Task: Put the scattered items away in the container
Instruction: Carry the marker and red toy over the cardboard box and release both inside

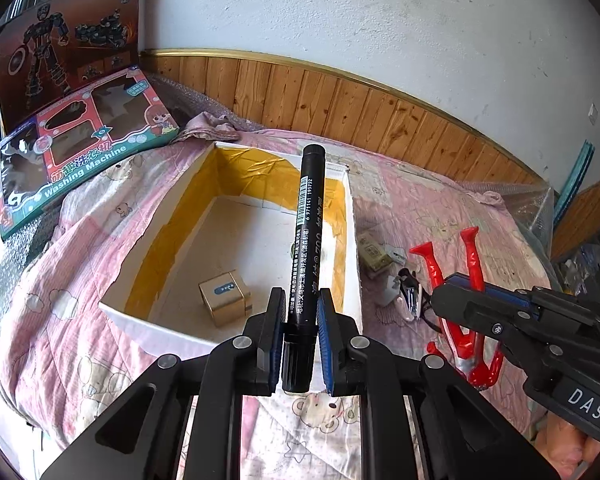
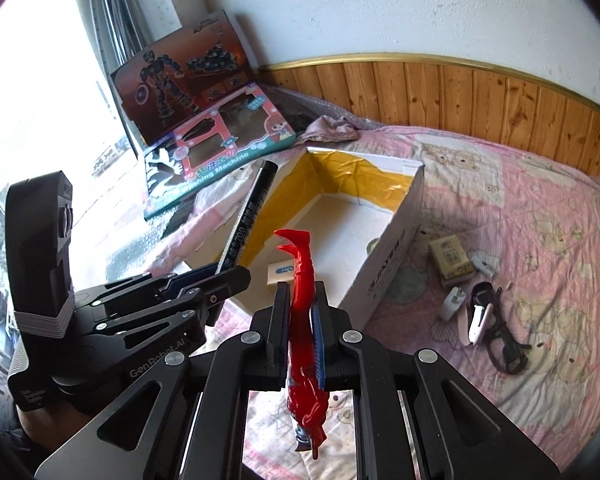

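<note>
Left claw: my left gripper (image 1: 299,320) is clamped on the marker (image 1: 305,256), pinching near its lower end, with the capped tip pointing forward over the box (image 1: 352,264).
Right claw: my right gripper (image 2: 300,312) is clamped on the red figure (image 2: 304,320), feet forward and head hanging below the jaws.
Box: white carton with yellow tape lining, open top, sitting on the pink quilt (image 2: 520,240); a small carton (image 1: 225,297) already lies inside near the front wall.
Step in hand: I judge both loads are being carried to the box for release.
Doing it well: I would bring each claw past the near wall and fully over the floor before letting go, since the marker sits close to the right wall and could tip outside.
Order: I would drop one at a time, as the two claws are close together and could knock.
Marker: round and smooth, so I expect it to roll; release low.
Left to do: charger (image 2: 452,302), stapler (image 2: 478,316), glasses (image 2: 508,344) and a small pack (image 2: 450,258) lie on the quilt, right of the box.
</note>
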A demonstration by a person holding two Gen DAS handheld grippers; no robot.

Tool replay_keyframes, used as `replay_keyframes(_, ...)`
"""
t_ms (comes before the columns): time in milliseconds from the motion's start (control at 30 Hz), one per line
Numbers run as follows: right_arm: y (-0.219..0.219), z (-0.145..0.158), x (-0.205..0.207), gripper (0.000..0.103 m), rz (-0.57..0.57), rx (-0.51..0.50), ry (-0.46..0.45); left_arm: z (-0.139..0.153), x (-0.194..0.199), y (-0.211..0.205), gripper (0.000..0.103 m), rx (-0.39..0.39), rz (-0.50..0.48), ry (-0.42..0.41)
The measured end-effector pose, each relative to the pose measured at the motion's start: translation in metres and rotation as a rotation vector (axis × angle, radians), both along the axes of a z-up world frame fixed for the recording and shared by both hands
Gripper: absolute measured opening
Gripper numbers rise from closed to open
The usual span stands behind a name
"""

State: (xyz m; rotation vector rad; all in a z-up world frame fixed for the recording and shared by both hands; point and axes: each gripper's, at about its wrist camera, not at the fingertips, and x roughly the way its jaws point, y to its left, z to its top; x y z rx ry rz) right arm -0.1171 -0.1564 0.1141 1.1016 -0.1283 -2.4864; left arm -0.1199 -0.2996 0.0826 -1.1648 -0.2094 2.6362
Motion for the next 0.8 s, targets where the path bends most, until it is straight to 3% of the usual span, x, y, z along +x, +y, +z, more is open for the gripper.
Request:
replay_keyframes(333, -0.014, 0.005, -0.068, 0.011, 0.032, -0.006, -0.017, 0.000, -0.060, -0.012, 0.016, -0.030, 0.041, -0.044)
replay_keyframes(800, -0.017, -0.035, -0.179, 0.011, 0.024, -0.014, -0.126, -0.034, -0.163, -0.023, 0.016, -0.009, 0.065, -0.215)
